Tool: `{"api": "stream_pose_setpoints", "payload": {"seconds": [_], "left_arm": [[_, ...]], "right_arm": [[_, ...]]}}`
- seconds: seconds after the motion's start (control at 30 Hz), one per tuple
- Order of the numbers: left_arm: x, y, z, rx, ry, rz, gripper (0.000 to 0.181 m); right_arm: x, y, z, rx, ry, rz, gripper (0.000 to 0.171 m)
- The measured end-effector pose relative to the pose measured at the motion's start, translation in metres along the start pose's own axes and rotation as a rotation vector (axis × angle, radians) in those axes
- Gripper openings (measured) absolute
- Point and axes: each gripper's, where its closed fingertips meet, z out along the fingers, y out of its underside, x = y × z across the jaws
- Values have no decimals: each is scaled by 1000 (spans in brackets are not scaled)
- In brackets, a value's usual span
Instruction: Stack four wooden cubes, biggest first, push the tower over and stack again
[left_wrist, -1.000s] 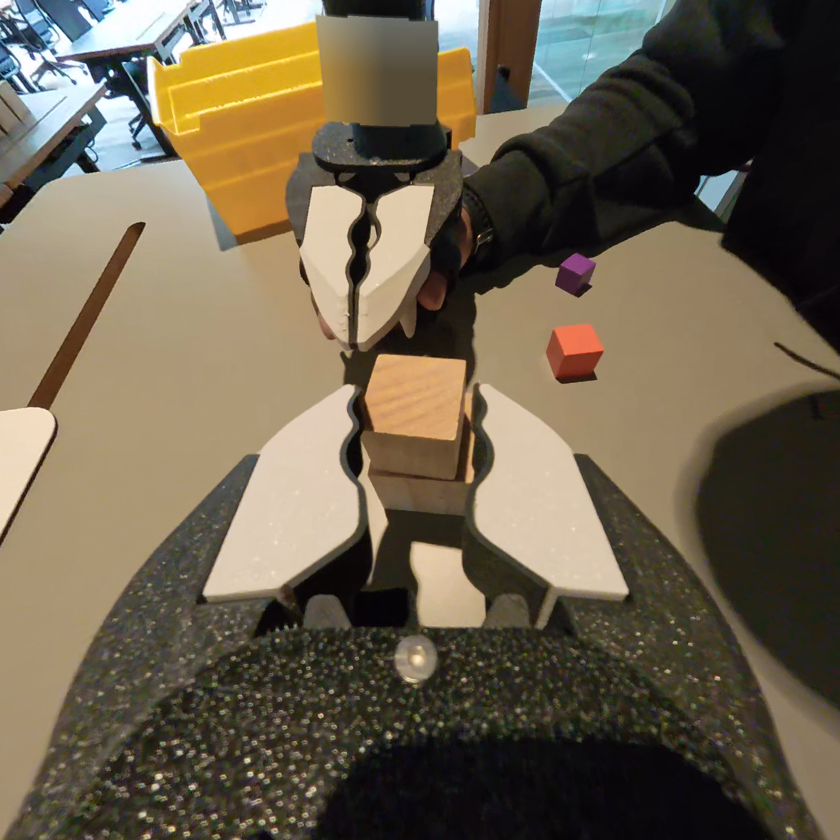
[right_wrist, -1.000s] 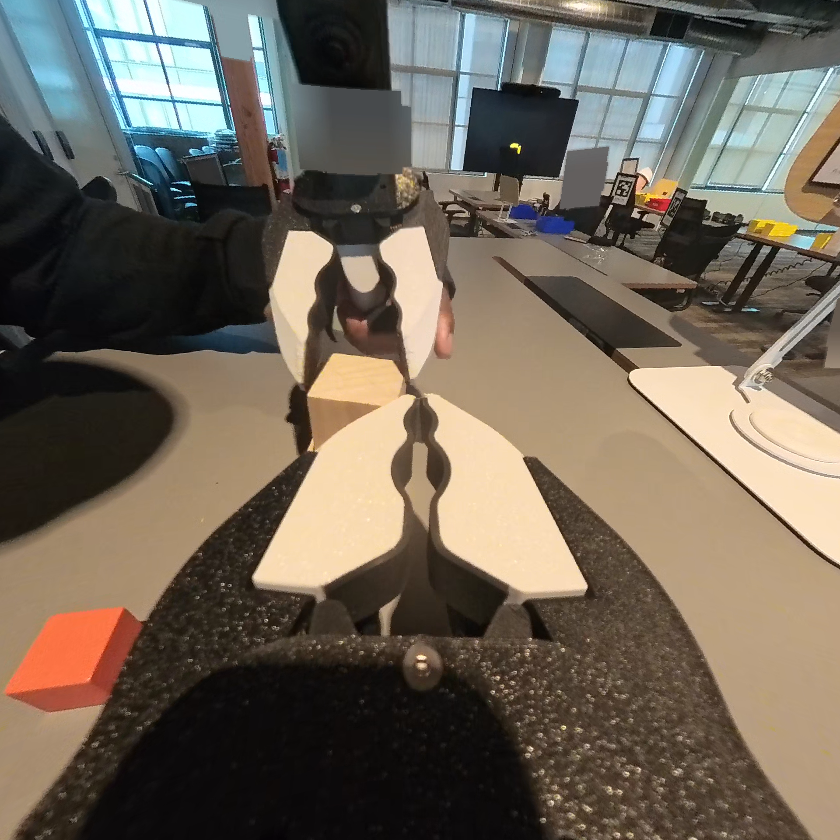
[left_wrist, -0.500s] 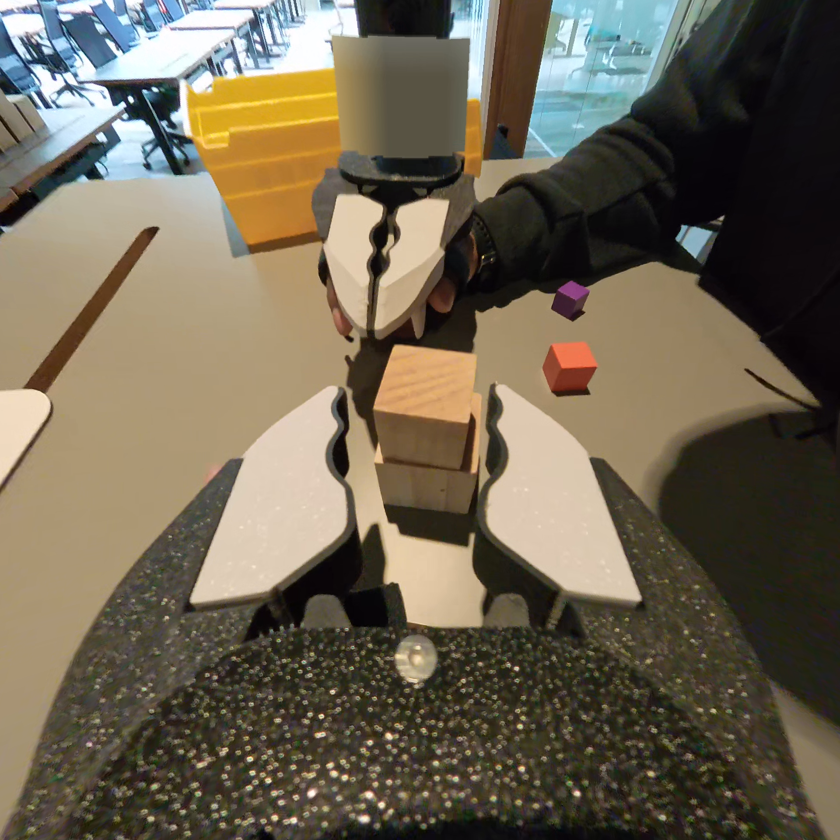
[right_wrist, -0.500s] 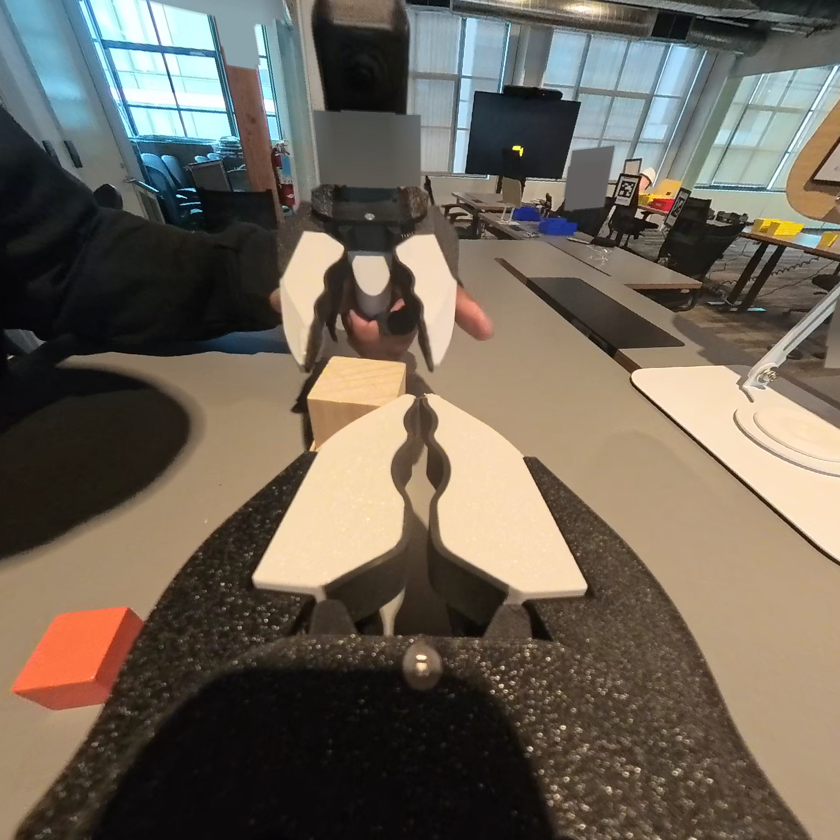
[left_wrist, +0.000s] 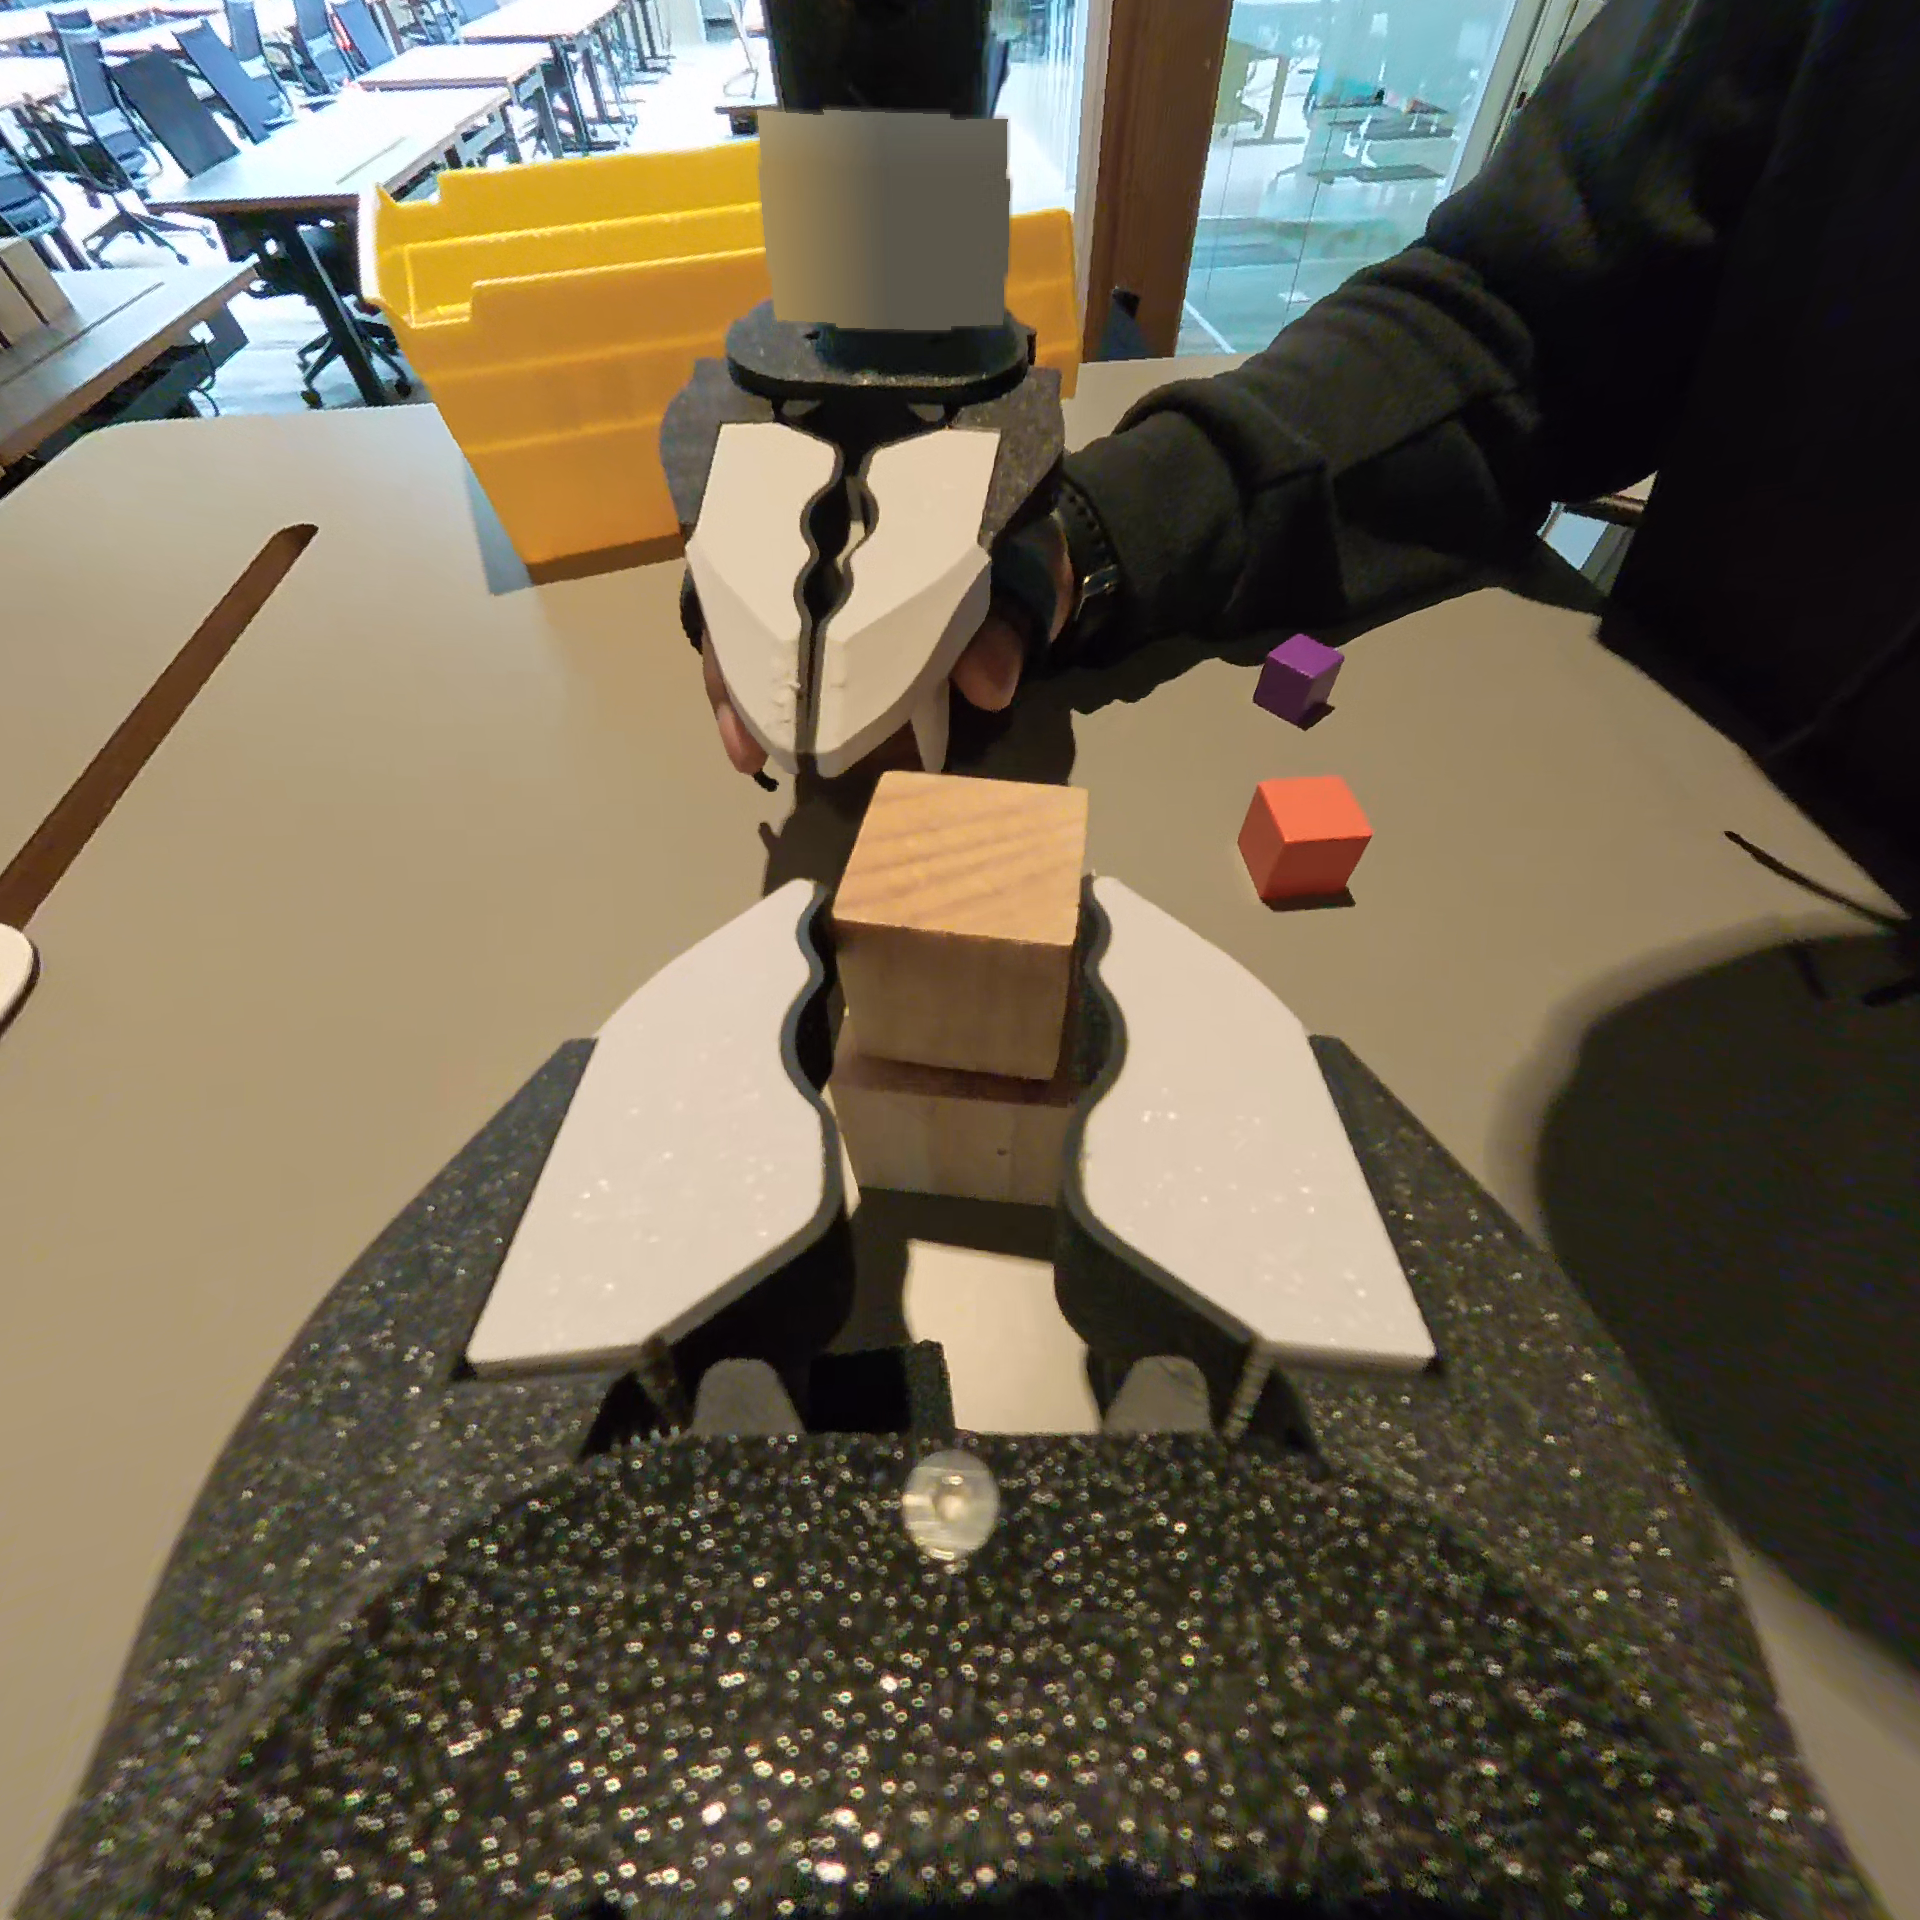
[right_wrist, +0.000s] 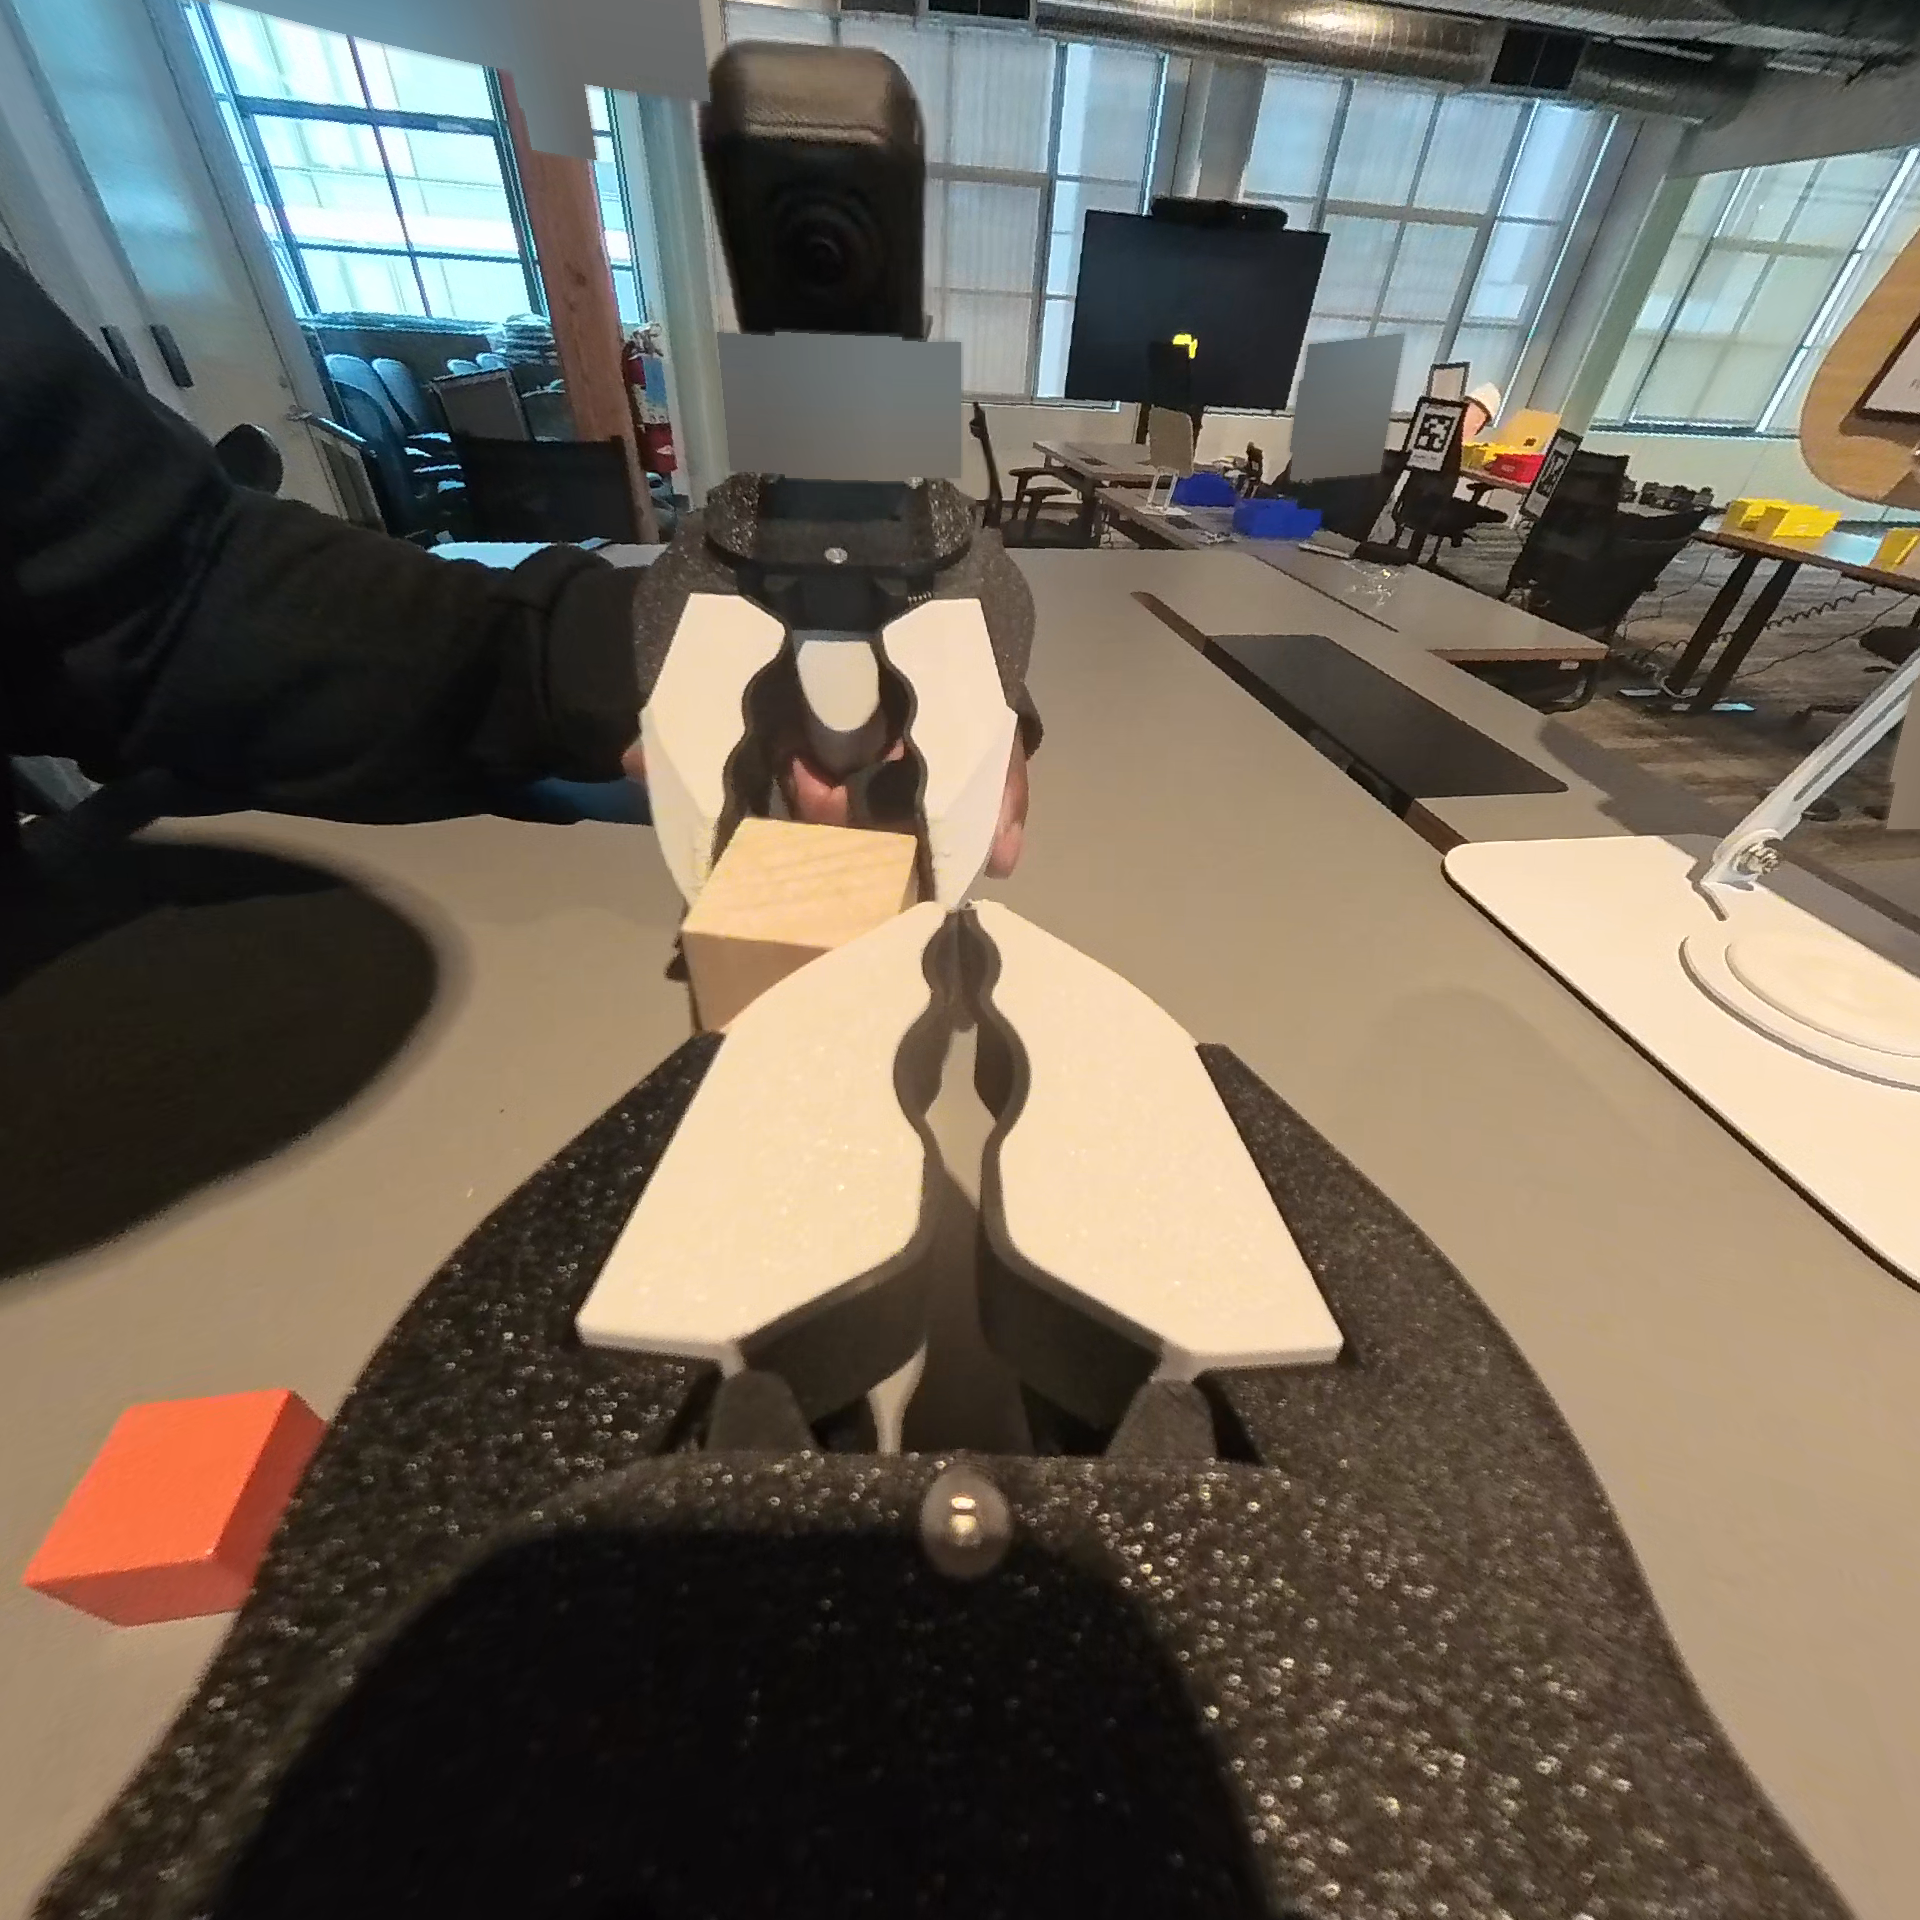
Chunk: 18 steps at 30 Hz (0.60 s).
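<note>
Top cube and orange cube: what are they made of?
Top cube: bare wood, unfinished look, with clear grain lines on its top and sides. Orange cube: a smooth, matte, even coat hides any grain; probably painted wood, but the core cannot be told.

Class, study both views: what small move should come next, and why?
Probably open the left gripper: its fingers seem to press the upper wooden cube, which already sits on the lower wooden cube. The orange cube, lying loose, comes next.
</note>
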Motion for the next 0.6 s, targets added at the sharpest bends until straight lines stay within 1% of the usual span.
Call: {"api": "stream_pose_setpoints", "payload": {"seconds": [0.43, 0.6], "left_arm": [[0, 3, -1, -11, -1, -19, 43], [0, 3, -2, -37, -16, 6, 43]], "right_arm": [[1, 0, 0, 3, 3, 8, 0], [2, -1, -1, 5, 2, 16, 0]]}}
